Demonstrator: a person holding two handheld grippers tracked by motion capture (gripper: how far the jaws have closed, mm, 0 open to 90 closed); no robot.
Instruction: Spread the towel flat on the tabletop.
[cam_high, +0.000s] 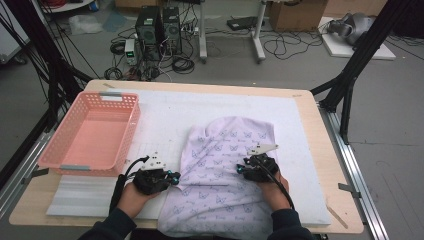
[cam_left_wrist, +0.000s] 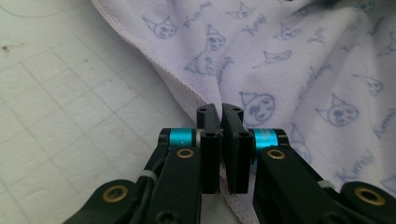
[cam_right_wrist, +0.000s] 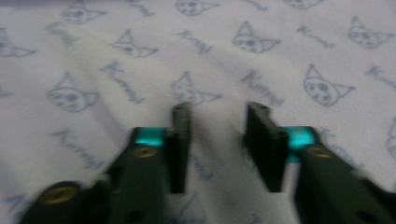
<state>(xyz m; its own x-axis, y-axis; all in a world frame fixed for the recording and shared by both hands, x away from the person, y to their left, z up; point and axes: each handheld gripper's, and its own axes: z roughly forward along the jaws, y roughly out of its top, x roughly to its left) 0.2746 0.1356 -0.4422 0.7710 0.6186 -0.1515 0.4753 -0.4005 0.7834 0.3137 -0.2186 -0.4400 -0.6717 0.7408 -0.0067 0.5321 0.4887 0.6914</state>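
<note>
While your left gripper (cam_left_wrist: 220, 116) pinched the hemmed edge of the lilac printed towel (cam_high: 225, 175) on the white mat (cam_high: 165, 110) at the table's near side, your right gripper (cam_right_wrist: 218, 116) hovered over the cloth's middle, jaws apart and nothing between them. You would have done best to sink the right jaws into a fold before lifting. The left gripper view showed the pinched hem; the high view showed the pink basket (cam_high: 92, 131) well apart, at left.
</note>
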